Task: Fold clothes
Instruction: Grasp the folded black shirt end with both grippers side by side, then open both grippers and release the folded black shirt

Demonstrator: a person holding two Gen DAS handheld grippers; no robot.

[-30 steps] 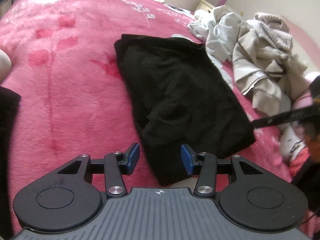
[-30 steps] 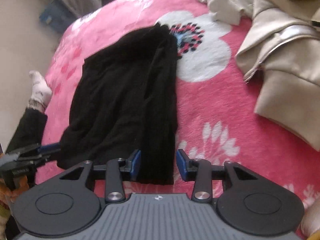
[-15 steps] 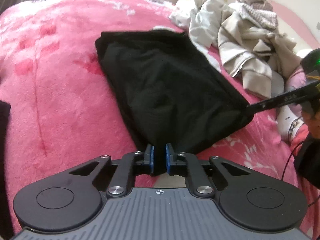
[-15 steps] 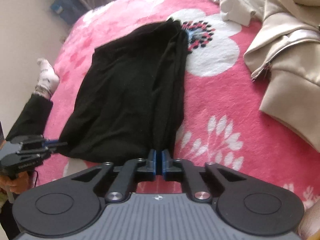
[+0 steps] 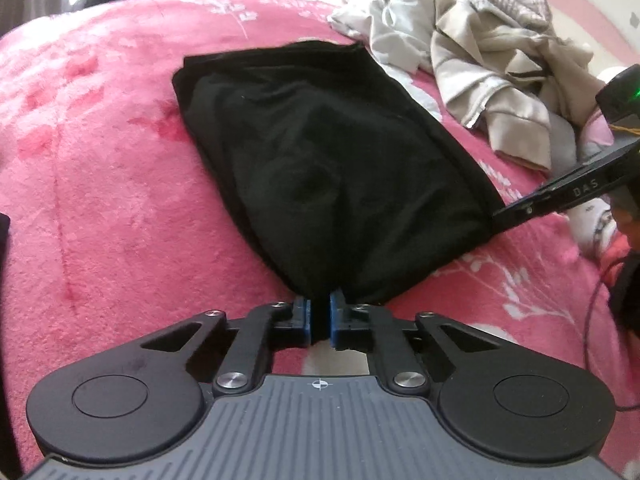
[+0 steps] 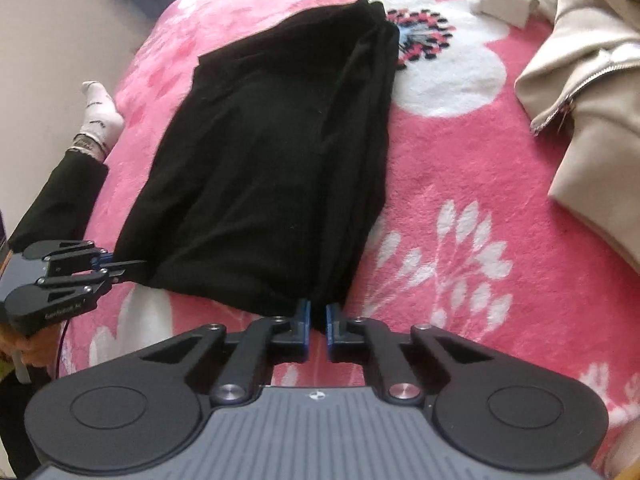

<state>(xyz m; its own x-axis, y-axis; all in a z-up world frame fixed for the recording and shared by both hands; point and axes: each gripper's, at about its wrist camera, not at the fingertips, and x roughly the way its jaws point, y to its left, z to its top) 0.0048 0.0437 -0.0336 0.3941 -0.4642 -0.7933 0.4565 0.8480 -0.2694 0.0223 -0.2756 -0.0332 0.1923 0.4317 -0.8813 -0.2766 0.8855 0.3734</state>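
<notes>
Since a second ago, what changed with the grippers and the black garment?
Both grippers went from open, straddling the near edge of the black garment, to clamped on it: the left gripper on one near corner, the right gripper on the other, jaws closing at the last. The left view slid a little across the bed. The garment stayed flat on the pink blanket; the beige pile is untouched.

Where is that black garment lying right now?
The black garment lies spread on the pink blanket, in the middle of both wrist views, with the beige clothes pile to its right and both grippers at its near corners.
</notes>
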